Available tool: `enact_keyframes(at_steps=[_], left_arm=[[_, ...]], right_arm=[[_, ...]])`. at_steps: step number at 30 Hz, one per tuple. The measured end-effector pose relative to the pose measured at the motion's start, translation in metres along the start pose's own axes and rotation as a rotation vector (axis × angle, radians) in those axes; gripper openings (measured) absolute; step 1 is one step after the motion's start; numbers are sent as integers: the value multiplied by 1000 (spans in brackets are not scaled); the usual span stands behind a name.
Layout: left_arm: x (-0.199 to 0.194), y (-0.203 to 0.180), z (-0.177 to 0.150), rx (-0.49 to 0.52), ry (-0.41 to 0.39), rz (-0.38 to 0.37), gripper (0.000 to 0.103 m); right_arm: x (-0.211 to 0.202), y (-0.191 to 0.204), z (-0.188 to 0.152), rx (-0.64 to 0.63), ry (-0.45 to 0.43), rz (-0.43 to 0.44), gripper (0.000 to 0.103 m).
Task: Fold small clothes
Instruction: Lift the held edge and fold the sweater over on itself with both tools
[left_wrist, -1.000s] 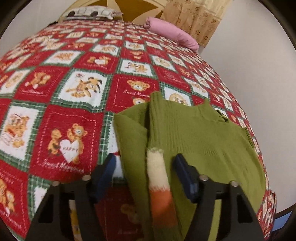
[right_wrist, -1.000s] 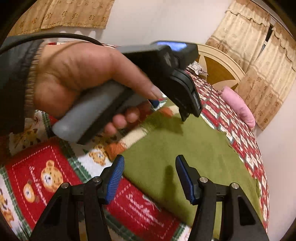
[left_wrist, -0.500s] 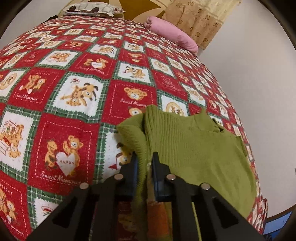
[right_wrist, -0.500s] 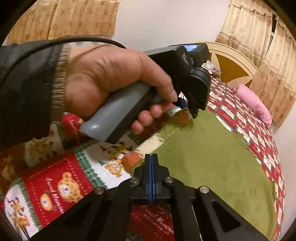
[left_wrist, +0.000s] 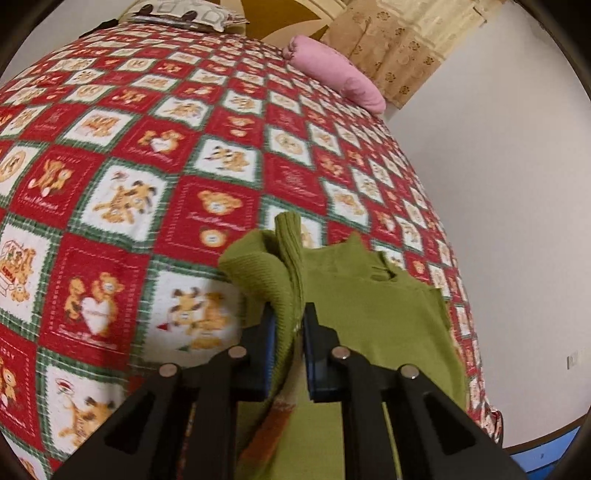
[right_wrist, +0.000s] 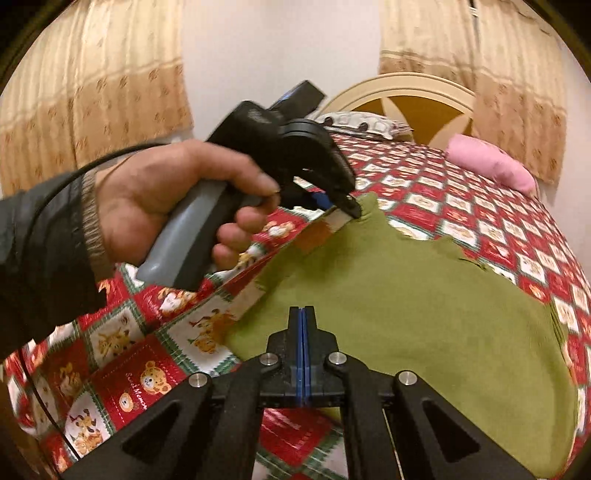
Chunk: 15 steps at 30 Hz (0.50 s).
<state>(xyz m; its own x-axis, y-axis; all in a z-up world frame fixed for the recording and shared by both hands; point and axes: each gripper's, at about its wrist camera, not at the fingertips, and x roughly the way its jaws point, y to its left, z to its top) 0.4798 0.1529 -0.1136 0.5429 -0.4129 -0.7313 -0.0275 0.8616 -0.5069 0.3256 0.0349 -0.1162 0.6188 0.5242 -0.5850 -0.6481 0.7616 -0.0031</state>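
A small olive-green knitted sweater (left_wrist: 373, 317) lies on the red teddy-bear quilt (left_wrist: 122, 177). My left gripper (left_wrist: 290, 325) is shut on the sweater's left edge, where a sleeve with white and orange stripes bunches up. In the right wrist view the left gripper (right_wrist: 347, 206) pinches that edge and lifts it. My right gripper (right_wrist: 302, 325) is shut on the near hem of the sweater (right_wrist: 406, 295).
A pink bolster pillow (left_wrist: 336, 77) and a patterned pillow (left_wrist: 184, 14) lie at the head of the bed by the headboard (right_wrist: 406, 99). Curtains (right_wrist: 92, 99) hang behind. The bed's right edge drops off beside a white wall (left_wrist: 517, 221).
Both grippers went from open to shut on the sweater's edge. The left gripper has lifted its edge off the quilt.
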Motion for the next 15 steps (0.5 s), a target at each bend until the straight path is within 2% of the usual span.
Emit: enact_keyframes(at_steps=[7,8,9,10,11,13,15], left_arm=[[-3,-33,3,34,12,16,14],[-3,-33,4,36,18,26,13],[-3,-32,4,35,19,32,13],[-4,-31,5,31,22,34,13],[-6,-28,5,24,24,36,14],[-10,-25,6,16,23,30,14],[-12,-24,5,18,27,29,13]], right_arm=[[-8,-32,-5,92,-3,27,0],[-9,-30,-7,86,-4,9,4],[-5,-23,-9,63,12,-15,13],[-4,-21,-9,45,21,-22,52],[-3,-17,-9,24,17,-25,73],[-6,3,-11,-39,-18,-15,72],[2,27,-13,-132,10,-51,72]])
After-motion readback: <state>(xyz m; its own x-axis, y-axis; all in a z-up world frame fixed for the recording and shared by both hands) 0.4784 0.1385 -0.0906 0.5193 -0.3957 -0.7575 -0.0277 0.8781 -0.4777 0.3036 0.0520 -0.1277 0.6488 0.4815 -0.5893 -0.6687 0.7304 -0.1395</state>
